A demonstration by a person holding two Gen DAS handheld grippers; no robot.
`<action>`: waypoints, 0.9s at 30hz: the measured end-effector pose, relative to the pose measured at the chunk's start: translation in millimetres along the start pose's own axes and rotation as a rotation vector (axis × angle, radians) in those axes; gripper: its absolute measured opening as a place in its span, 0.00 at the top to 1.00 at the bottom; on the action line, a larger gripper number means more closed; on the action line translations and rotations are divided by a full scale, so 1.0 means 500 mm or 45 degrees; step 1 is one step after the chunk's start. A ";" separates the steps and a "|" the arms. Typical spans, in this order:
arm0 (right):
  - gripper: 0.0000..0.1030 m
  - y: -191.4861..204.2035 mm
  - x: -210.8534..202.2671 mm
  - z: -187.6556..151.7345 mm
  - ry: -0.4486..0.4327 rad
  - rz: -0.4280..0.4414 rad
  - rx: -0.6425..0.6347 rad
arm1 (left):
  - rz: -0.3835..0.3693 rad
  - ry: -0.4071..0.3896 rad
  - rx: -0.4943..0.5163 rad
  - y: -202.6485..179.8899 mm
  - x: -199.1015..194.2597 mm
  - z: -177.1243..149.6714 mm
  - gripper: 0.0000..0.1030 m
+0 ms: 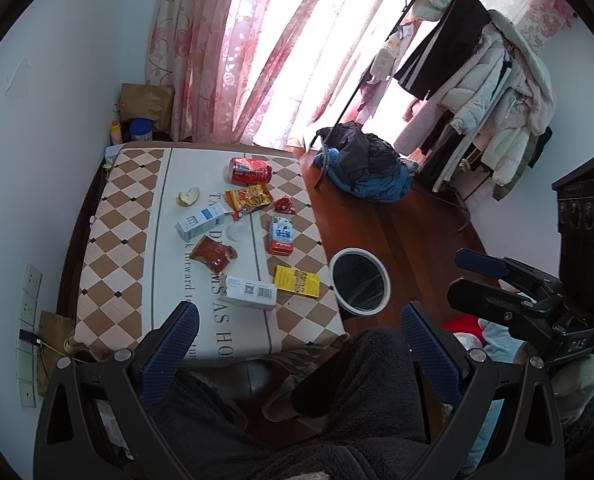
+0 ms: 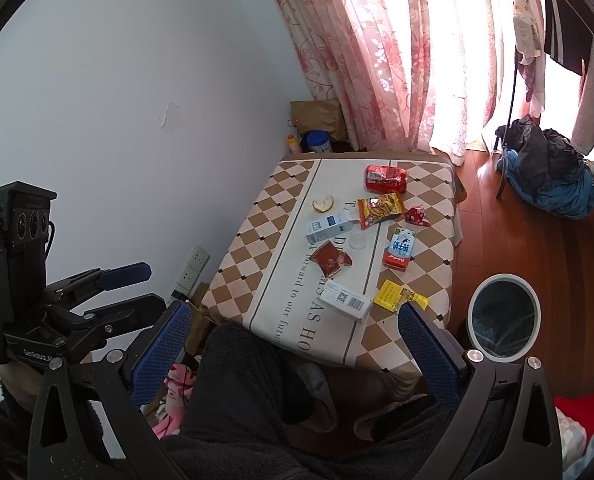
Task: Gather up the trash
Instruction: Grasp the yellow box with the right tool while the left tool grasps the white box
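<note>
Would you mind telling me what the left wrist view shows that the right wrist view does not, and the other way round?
Only the left wrist view shows the full rack of coats and the right gripper from the side, open. Only the right wrist view shows the left gripper from the side, open, and a pink toy on the floor. Both show the table with its litter, including the red can, the white barcode box and the yellow packet, plus the white bin on the floor beside it.

Tablecloth [image 2: 297, 312] printed "forward to our futu", white box [image 2: 345, 300] with barcode
</note>
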State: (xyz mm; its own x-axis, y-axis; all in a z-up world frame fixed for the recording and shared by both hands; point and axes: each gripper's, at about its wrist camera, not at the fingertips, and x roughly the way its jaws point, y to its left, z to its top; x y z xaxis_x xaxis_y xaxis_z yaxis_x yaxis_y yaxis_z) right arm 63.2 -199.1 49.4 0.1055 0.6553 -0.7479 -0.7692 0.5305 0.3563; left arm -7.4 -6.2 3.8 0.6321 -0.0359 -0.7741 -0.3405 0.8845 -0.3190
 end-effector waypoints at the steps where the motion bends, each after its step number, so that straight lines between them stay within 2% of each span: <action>1: 0.00 -0.005 0.005 0.002 -0.005 -0.016 0.011 | 0.045 -0.006 0.000 0.001 0.009 -0.001 0.00; 4: 0.00 -0.039 0.051 0.004 0.021 -0.110 0.011 | 0.304 -0.016 0.004 0.018 0.074 -0.011 0.00; 6: 0.00 -0.075 0.118 0.002 0.082 -0.208 -0.002 | 0.454 0.019 -0.026 0.043 0.142 -0.023 0.00; 8: 0.00 -0.115 0.204 -0.005 0.180 -0.289 -0.018 | 0.540 0.107 -0.092 0.081 0.231 -0.043 0.00; 9: 0.00 -0.145 0.270 -0.011 0.266 -0.322 -0.035 | 0.563 0.166 -0.134 0.103 0.280 -0.057 0.00; 14: 0.02 -0.245 0.512 -0.041 0.566 -0.440 -0.124 | 0.609 0.390 -0.300 0.184 0.463 -0.116 0.00; 18: 0.06 -0.304 0.654 -0.067 0.754 -0.448 -0.162 | 0.589 0.511 -0.406 0.229 0.559 -0.142 0.00; 22: 0.06 -0.337 0.732 -0.074 0.857 -0.434 -0.218 | 0.582 0.567 -0.458 0.245 0.608 -0.162 0.00; 27: 0.09 -0.361 0.780 -0.081 0.891 -0.407 -0.281 | 0.559 0.609 -0.506 0.258 0.639 -0.185 0.00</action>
State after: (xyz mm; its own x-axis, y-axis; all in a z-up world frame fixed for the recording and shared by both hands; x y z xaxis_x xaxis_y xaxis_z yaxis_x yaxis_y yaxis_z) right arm 217.6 -61.2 -329.2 -0.0221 -0.0388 -0.9990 -0.8831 0.4692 0.0013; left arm 86.3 53.3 -335.4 0.0412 0.0025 -0.9991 -0.7735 0.6331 -0.0303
